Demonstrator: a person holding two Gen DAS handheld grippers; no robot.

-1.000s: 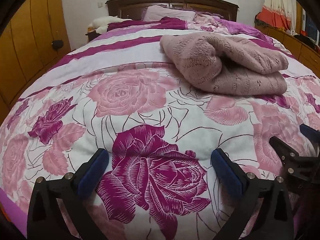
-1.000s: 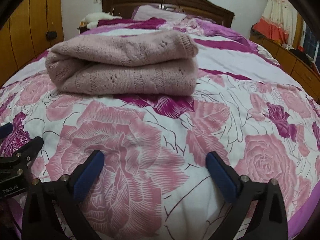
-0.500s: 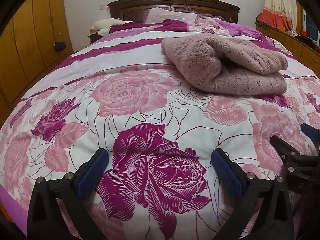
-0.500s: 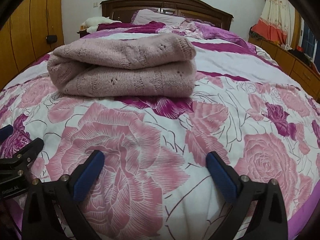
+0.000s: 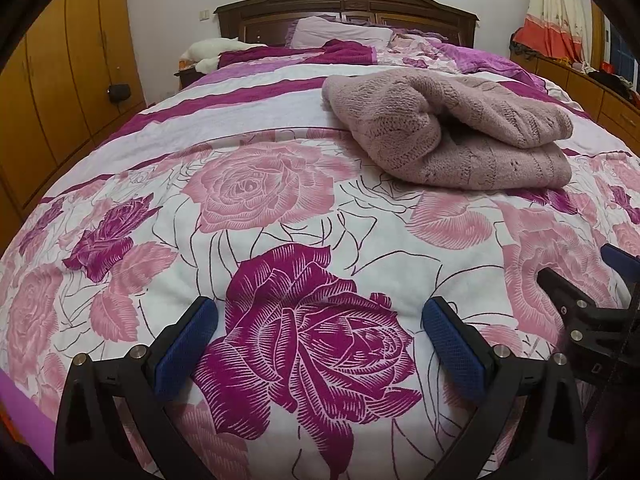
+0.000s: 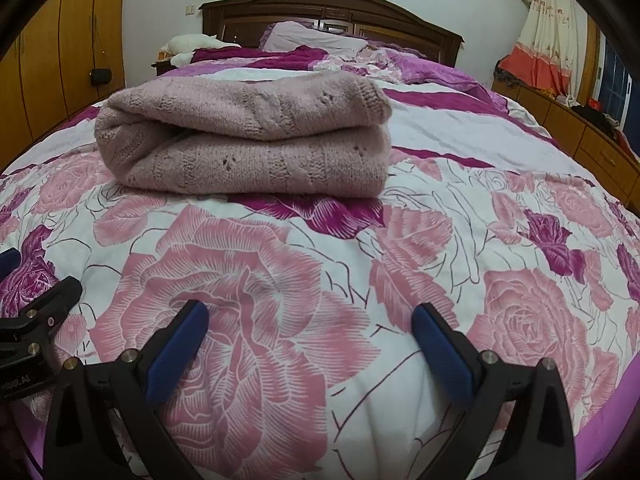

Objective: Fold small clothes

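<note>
Knitwear in dusty pink, a folded sweater (image 5: 452, 132), lies on the rose-printed bedspread (image 5: 256, 208) about midway up the bed, well ahead of both tools and touched by neither. It is doubled over into a thick bundle: the right wrist view shows two stacked layers with the rounded fold at the left end (image 6: 248, 136), while the left wrist view looks into that end, where a dark gap opens between the layers. The left gripper (image 5: 318, 338) hangs low over the foot end of the bed above a large magenta rose, its blue-padded fingers (image 5: 186, 344) spread wide with nothing between them; the sweater sits forward and to its right. The right gripper (image 6: 310, 344) is likewise spread wide and empty over a pale pink rose, with the sweater ahead and slightly to its left. Each tool shows at the edge of the other's view, side by side. A dark wooden headboard (image 5: 348, 8) and pillow (image 5: 340, 34) stand at the far end.
</note>
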